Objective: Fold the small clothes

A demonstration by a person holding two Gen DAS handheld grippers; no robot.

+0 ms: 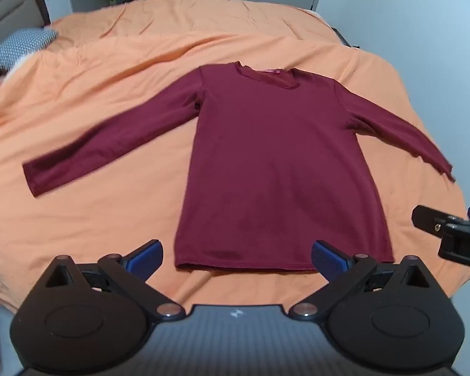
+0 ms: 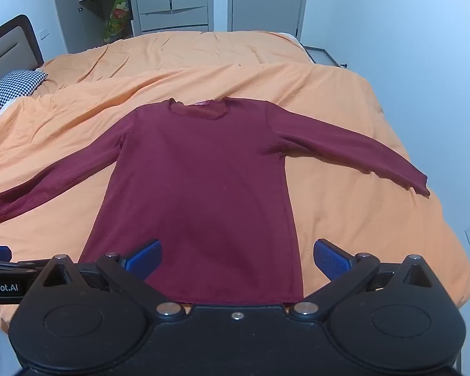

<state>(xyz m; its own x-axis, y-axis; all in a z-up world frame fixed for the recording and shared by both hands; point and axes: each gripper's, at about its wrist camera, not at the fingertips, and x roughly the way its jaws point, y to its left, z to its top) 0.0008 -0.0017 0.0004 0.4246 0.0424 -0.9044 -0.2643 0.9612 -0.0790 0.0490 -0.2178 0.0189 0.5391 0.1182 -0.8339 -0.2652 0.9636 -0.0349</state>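
Observation:
A dark red long-sleeved shirt point(image 1: 275, 163) lies flat on the orange bedcover point(image 1: 109, 78), collar away from me, both sleeves spread out to the sides. It also shows in the right wrist view point(image 2: 200, 181). My left gripper point(image 1: 236, 255) is open and empty, hovering just short of the shirt's hem. My right gripper point(image 2: 236, 257) is open and empty above the hem end of the shirt. The right gripper also shows at the right edge of the left wrist view point(image 1: 448, 228).
A black-and-white patterned pillow point(image 2: 14, 89) lies at the far left by the headboard point(image 2: 9, 44). Grey wardrobes point(image 2: 172, 0) and a door stand behind the bed. The bed's right edge point(image 2: 448, 219) drops to the wall.

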